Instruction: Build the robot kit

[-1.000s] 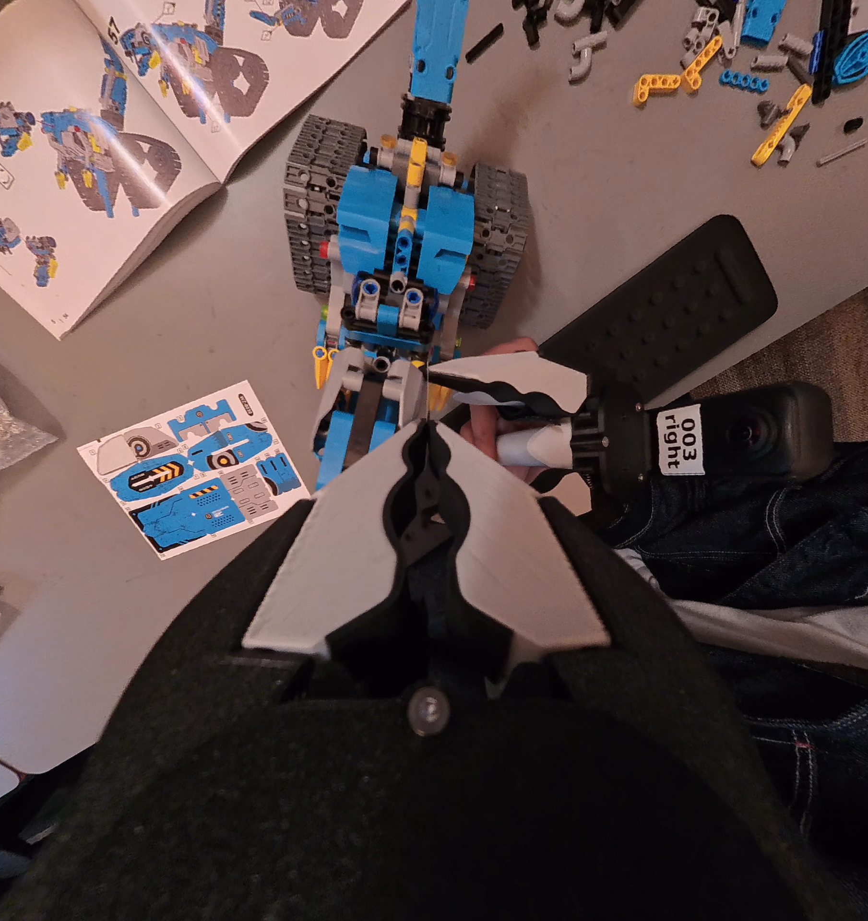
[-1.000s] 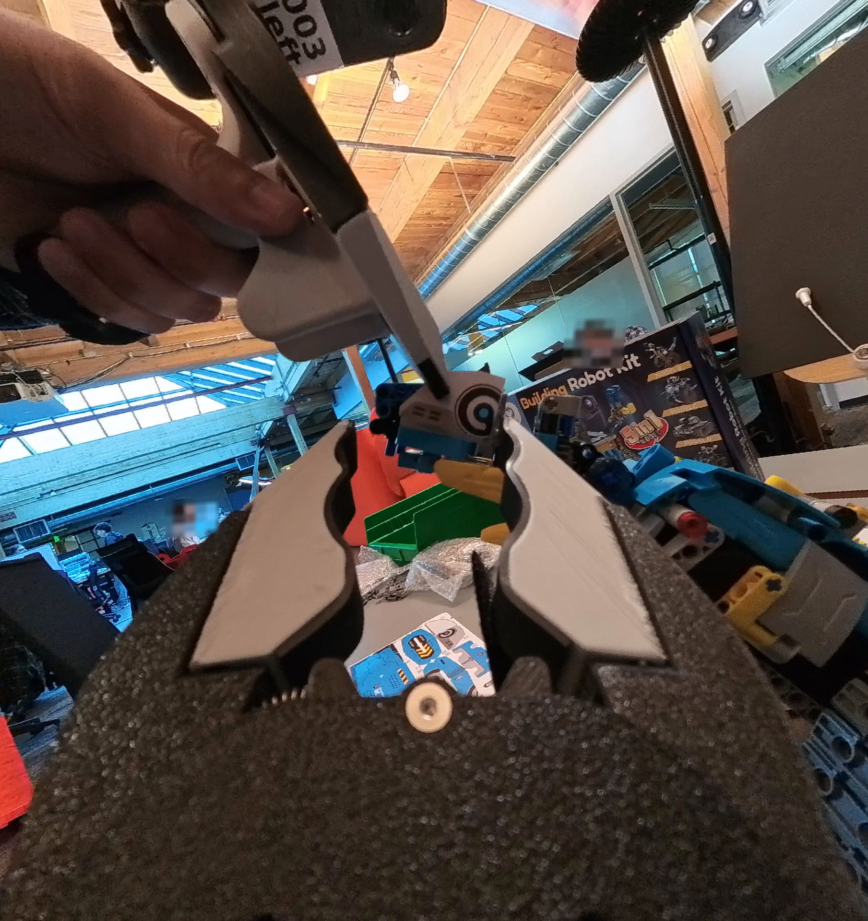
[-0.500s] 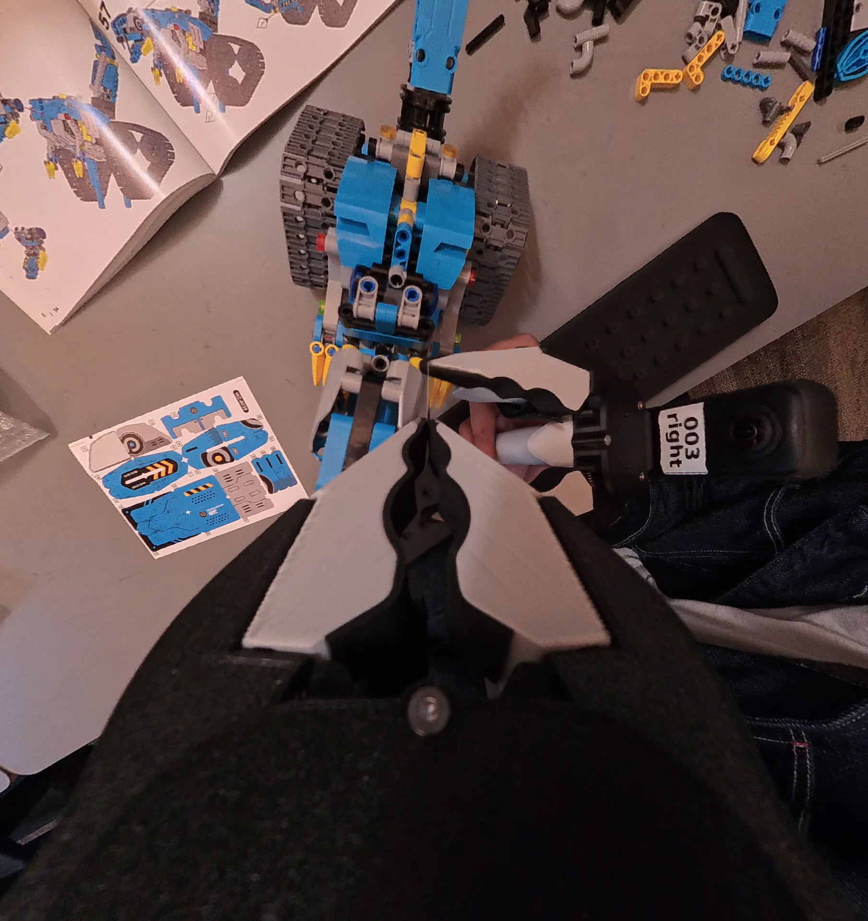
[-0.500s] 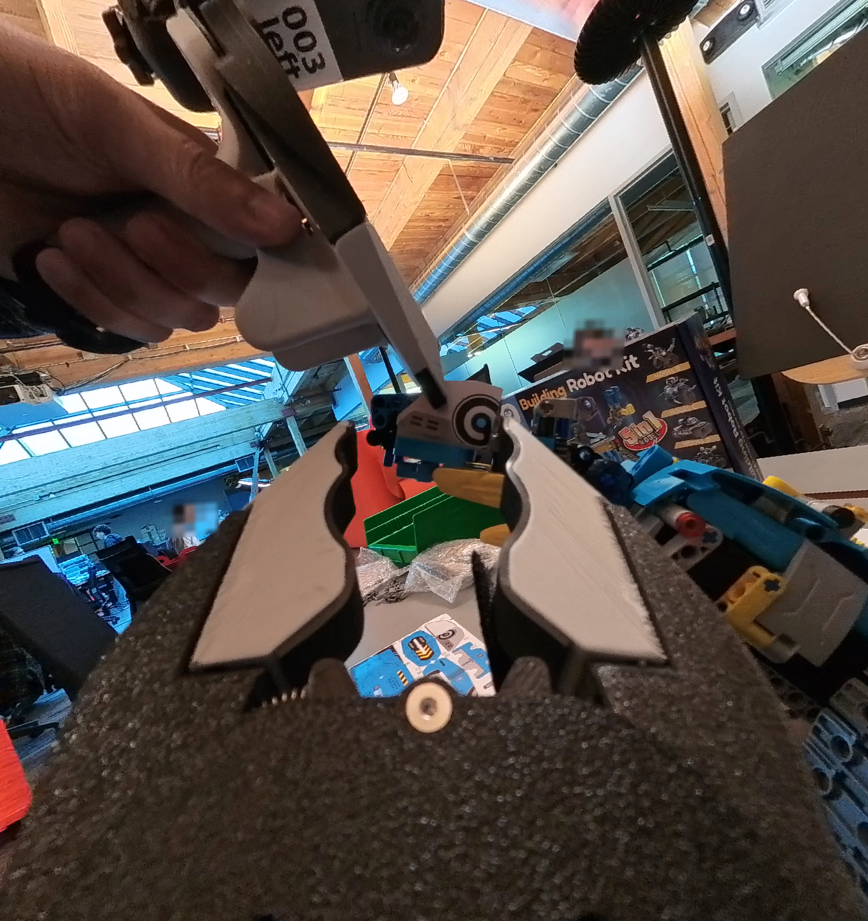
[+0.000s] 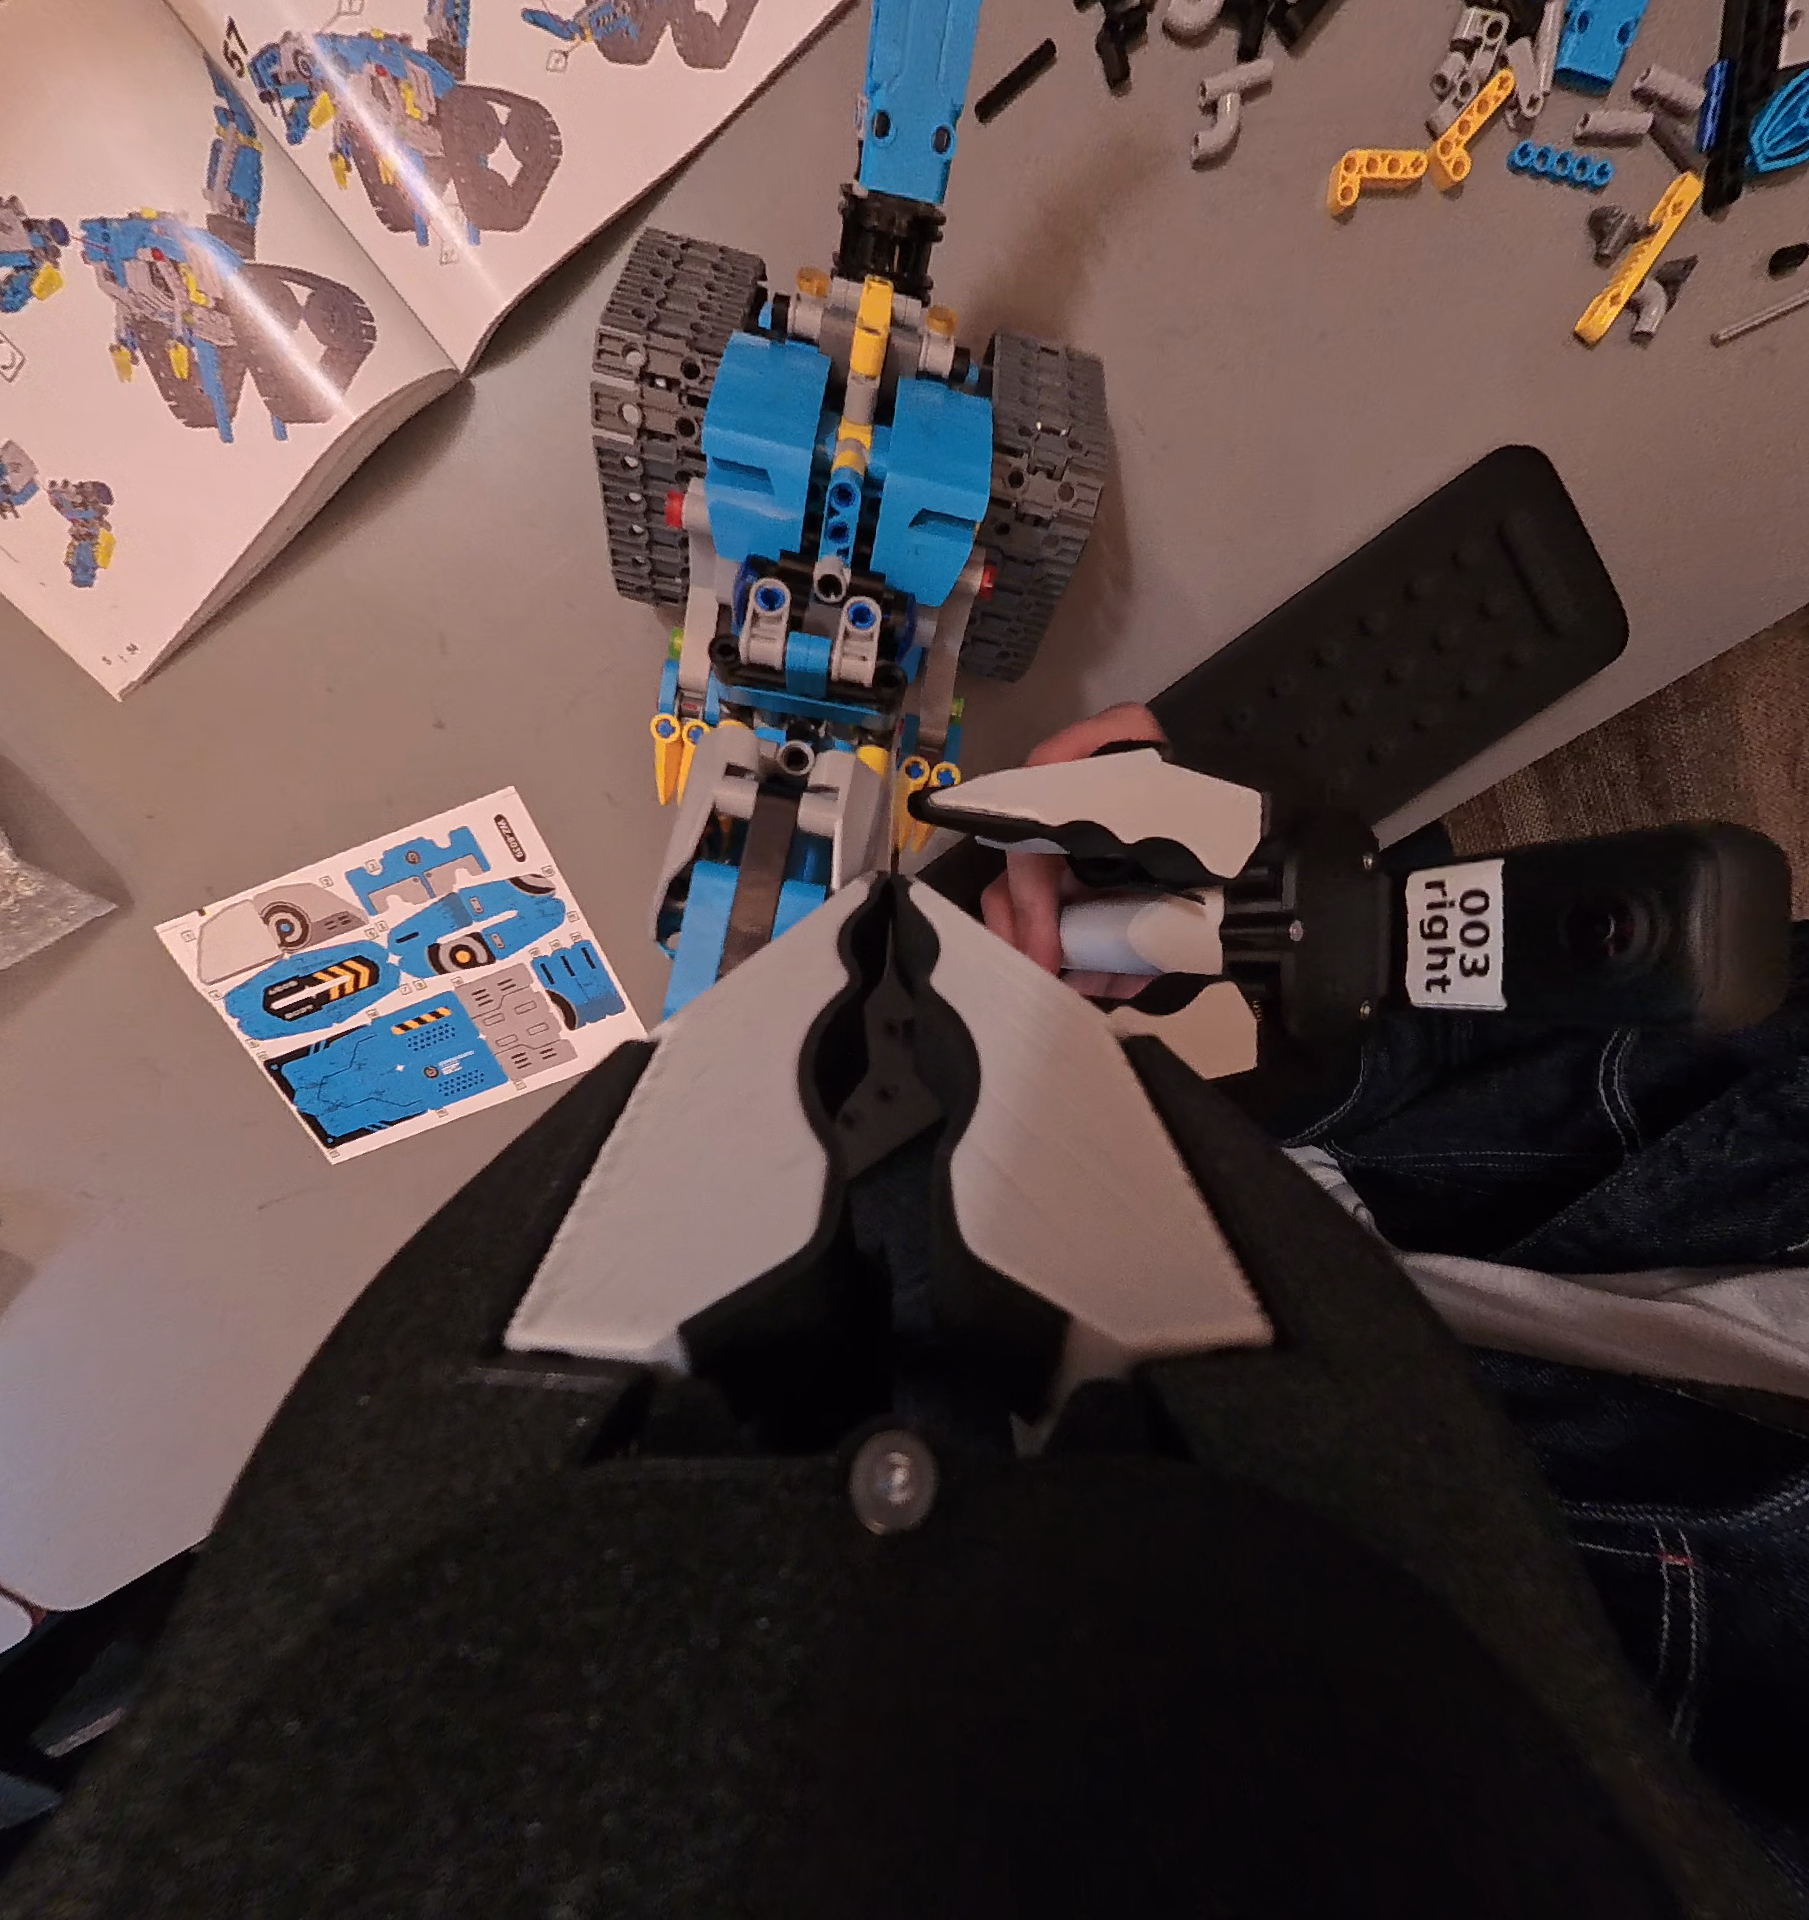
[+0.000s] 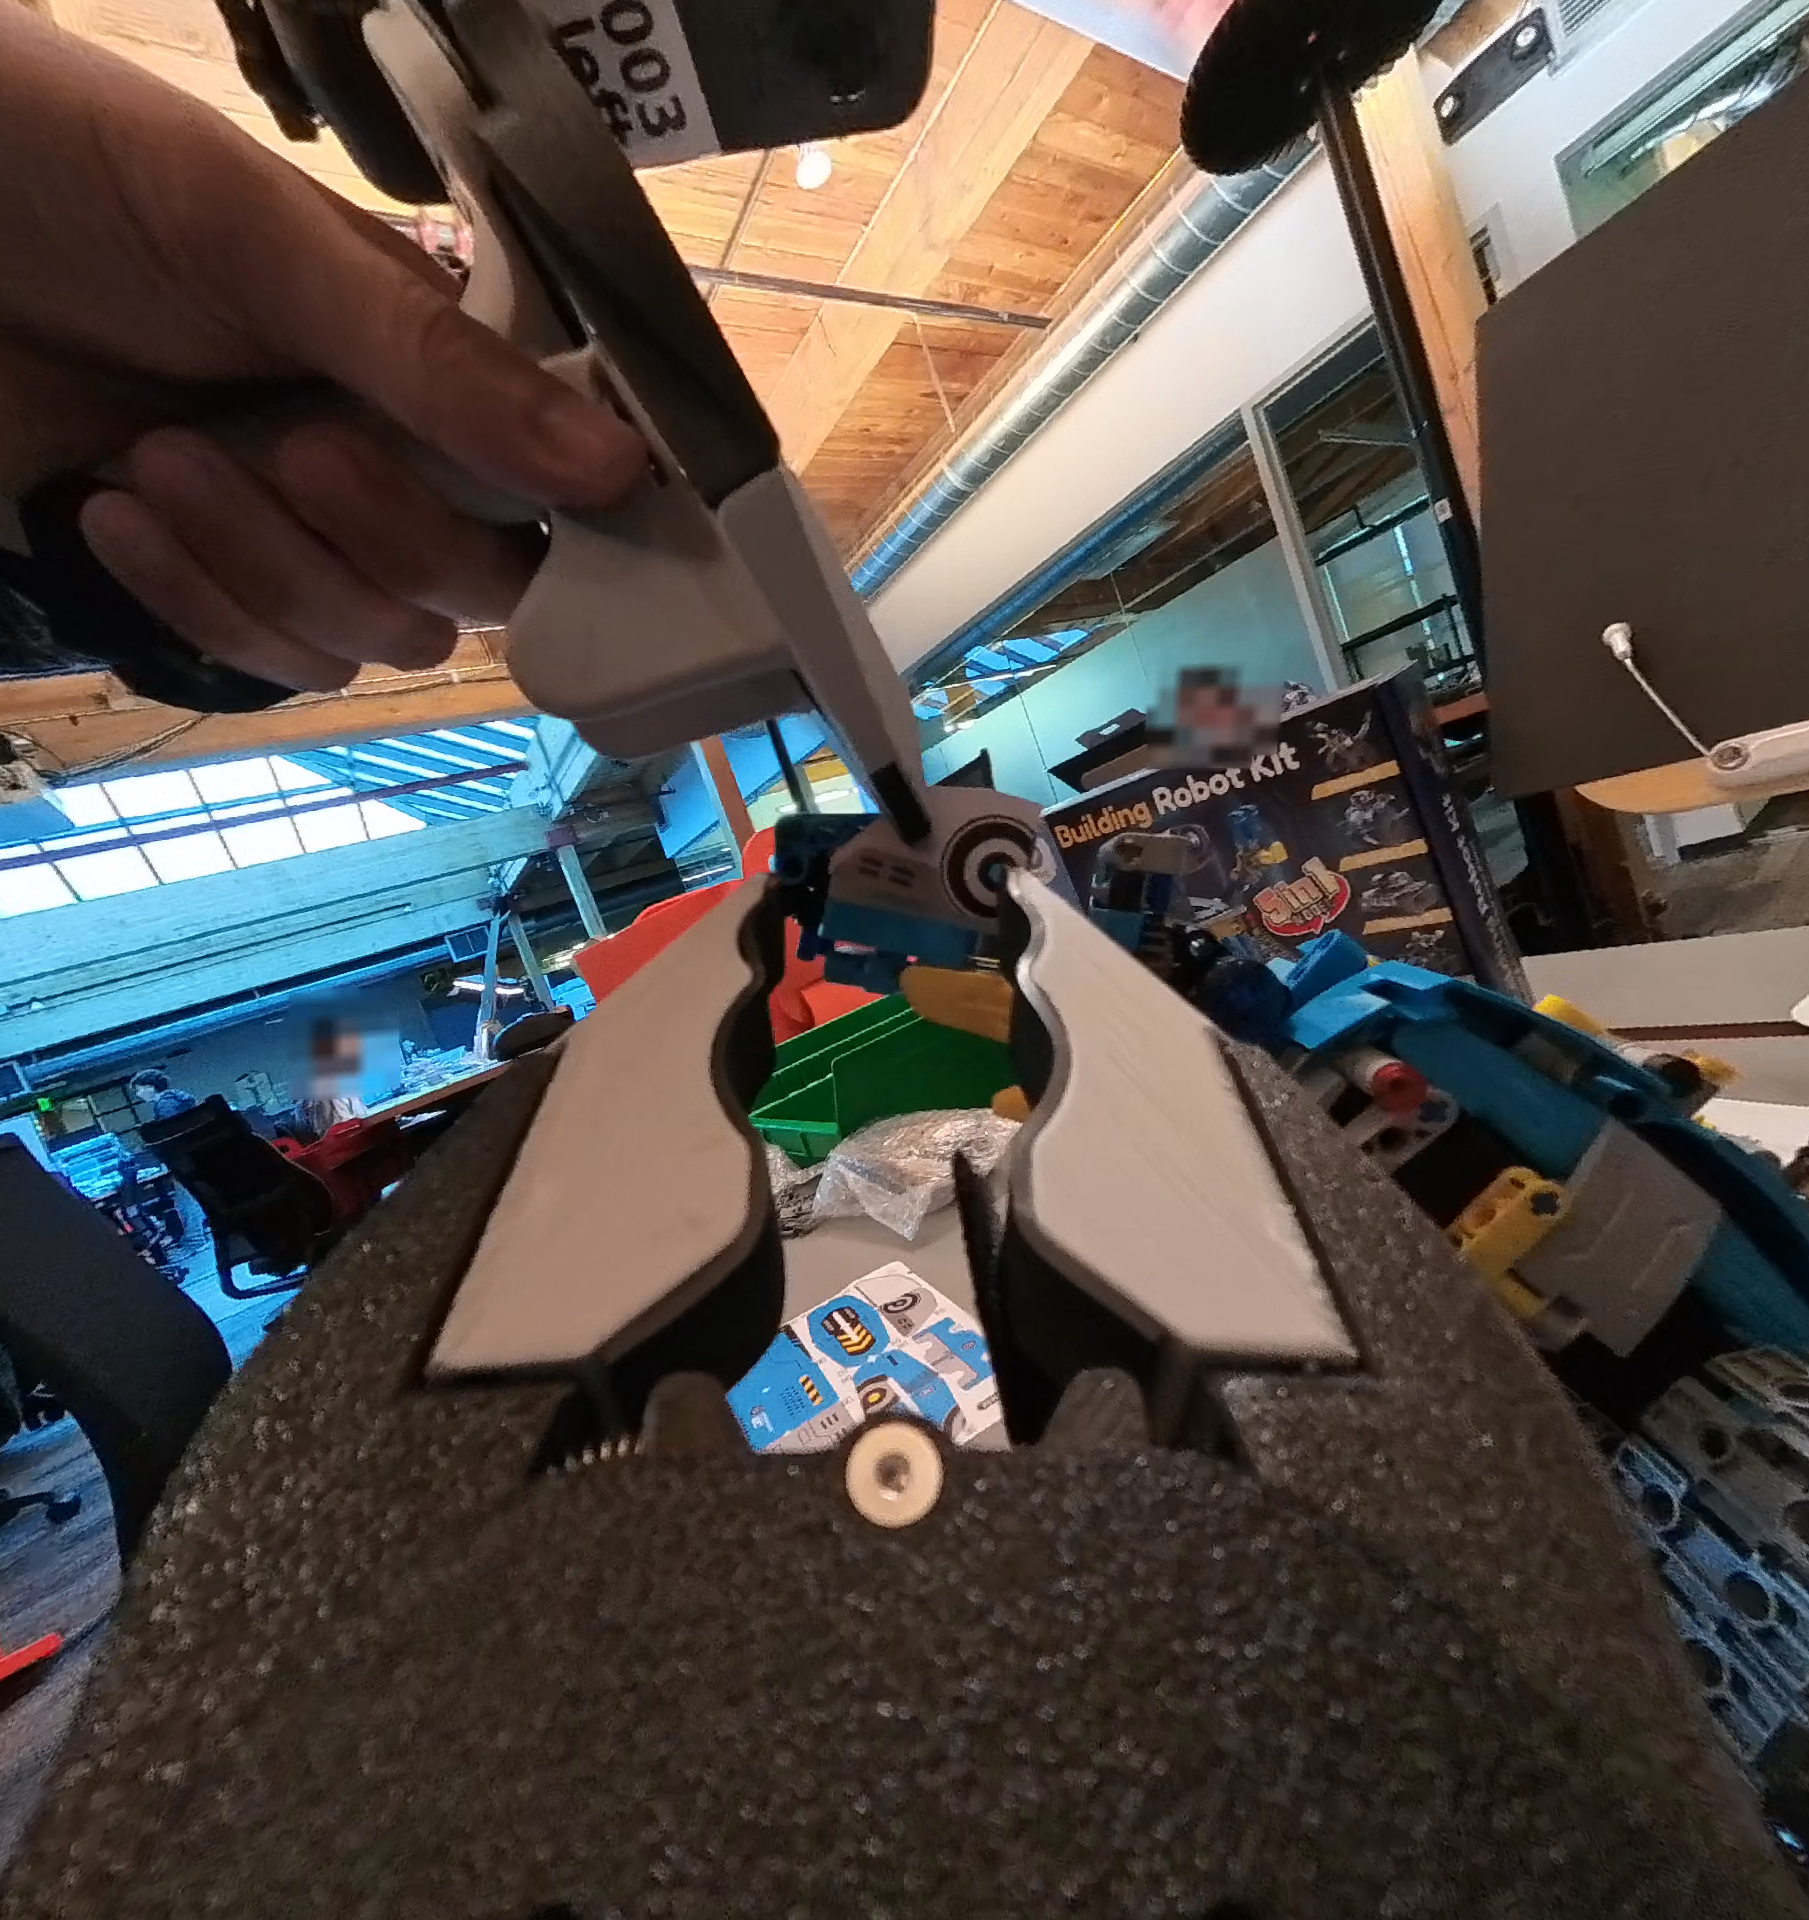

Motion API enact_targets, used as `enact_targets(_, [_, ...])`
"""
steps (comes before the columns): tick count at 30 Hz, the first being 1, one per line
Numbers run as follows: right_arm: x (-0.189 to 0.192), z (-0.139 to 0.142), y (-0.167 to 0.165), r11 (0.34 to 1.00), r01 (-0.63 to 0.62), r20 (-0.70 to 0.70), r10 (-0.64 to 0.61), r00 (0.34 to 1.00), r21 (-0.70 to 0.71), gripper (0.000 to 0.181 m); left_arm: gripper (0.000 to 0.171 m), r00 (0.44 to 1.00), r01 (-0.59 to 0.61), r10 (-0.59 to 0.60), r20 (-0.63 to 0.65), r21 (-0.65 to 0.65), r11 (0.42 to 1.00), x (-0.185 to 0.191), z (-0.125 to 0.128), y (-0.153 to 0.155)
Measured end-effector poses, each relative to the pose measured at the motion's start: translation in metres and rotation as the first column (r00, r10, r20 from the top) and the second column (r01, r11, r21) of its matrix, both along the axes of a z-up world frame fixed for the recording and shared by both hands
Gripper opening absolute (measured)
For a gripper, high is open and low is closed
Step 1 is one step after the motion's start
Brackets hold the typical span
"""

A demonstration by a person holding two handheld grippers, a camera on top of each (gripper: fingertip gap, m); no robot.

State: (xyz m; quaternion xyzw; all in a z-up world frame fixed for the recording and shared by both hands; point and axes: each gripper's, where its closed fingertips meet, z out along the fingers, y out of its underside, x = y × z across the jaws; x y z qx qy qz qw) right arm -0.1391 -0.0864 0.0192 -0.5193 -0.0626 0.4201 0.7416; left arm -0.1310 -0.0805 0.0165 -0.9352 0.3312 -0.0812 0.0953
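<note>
Left wrist view: left tool (image 5: 892, 883) closed, tips touching robot model (image 5: 838, 540).

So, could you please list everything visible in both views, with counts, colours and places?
Tracked robot model: one, blue, grey and yellow, mid-table.
Instruction booklet: one, white, open, far left of the table.
Sticker sheet: one, white with blue stickers, left of the model.
Loose building pieces: many, yellow, blue, grey and black, far right.
Ridged pad: one, black, right table edge.
Kit box: one, dark, behind the model.
Bin: one, green, behind the model.
Plastic bags: clear, crumpled, beside the bin.
Left tongs: shut, tips at the model's head.
Right tongs: open around the head.
Hands: two, gripping the handles.
</note>
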Motion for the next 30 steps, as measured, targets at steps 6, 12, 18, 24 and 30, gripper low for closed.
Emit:
enact_targets(6, [-0.001, 0.0, 0.0, 1.0, 0.0, 0.002, 0.0, 1.0, 0.002, 0.04, 0.0, 1.0, 0.0, 0.0, 0.001, -0.006, 1.0, 0.0, -0.001, -0.001])
enact_targets(12, [0.007, 0.001, 0.001, 1.0, 0.009, -0.04, -0.009, 0.999, 0.004, 0.044, 0.0, 1.0, 0.023, -0.023, 0.007, 0.048, 0.999, 0.001, 0.009, -0.004])
enact_targets(18, [0.018, 0.022, -0.017, 0.988, -0.065, -0.088, 0.077, 0.993, 0.138, 0.047, 0.0, 0.994, 0.107, -0.11, 0.009, 0.198, 0.974, -0.008, 0.027, -0.024])
enact_targets(24, [0.059, 0.052, -0.053, 0.837, -0.52, 0.08, 0.514, 0.854, 0.17, 0.033, 0.0, 0.963, 0.207, -0.231, 0.14, 0.168, 0.964, -0.012, 0.024, -0.051])
enact_targets(30, [0.082, 0.066, -0.053, 0.766, -0.643, 0.396, 0.592, 0.702, -0.008, 0.032, 0.0, 0.887, 0.423, -0.459, 0.044, 0.316, 0.849, -0.018, 0.021, -0.052])
